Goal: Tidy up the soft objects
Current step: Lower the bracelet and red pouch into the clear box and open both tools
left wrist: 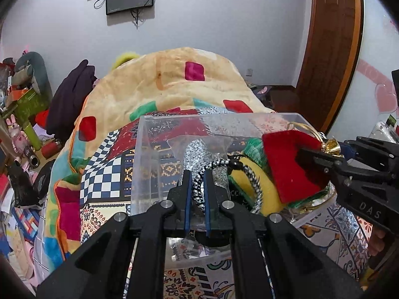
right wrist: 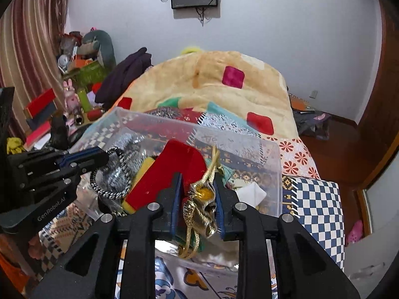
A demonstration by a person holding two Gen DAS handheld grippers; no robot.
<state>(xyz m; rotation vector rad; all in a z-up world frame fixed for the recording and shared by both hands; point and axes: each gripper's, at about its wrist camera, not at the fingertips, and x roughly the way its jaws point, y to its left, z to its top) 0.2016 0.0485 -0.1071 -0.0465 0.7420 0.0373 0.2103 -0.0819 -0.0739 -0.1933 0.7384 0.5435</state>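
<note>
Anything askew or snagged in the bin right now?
Yes. The red pouch sits tilted in the clear bin, leaning on a yellow sponge; the right gripper holds its gold drawstring. The left gripper pinches a black-and-white braided cord looped over the sponge.
</note>
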